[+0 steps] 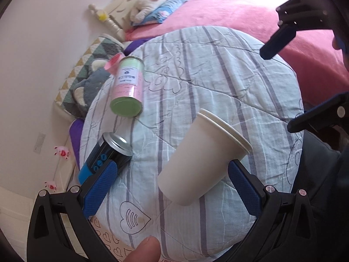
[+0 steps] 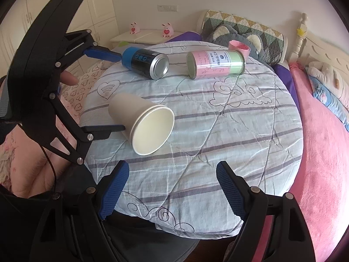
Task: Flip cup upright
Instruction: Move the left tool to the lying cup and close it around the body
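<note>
The left gripper (image 1: pixel 172 185), jaws apart, straddles the cup (image 1: pixel 202 159) lying mouth toward upper right.

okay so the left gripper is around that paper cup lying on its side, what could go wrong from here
1. The paper cup is thin; the left gripper, open jaws flanking it, could crush it on closing.
2. The cup lies on a soft quilted cover, so once upright it may topple.
3. The blue can lies close beside one jaw; swinging the cup might knock it rolling.

cup (image 2: pixel 141 124) lies on quilt (image 2: pixel 218 131), 2 cans (image 2: pixel 145 62) behind it.
</note>
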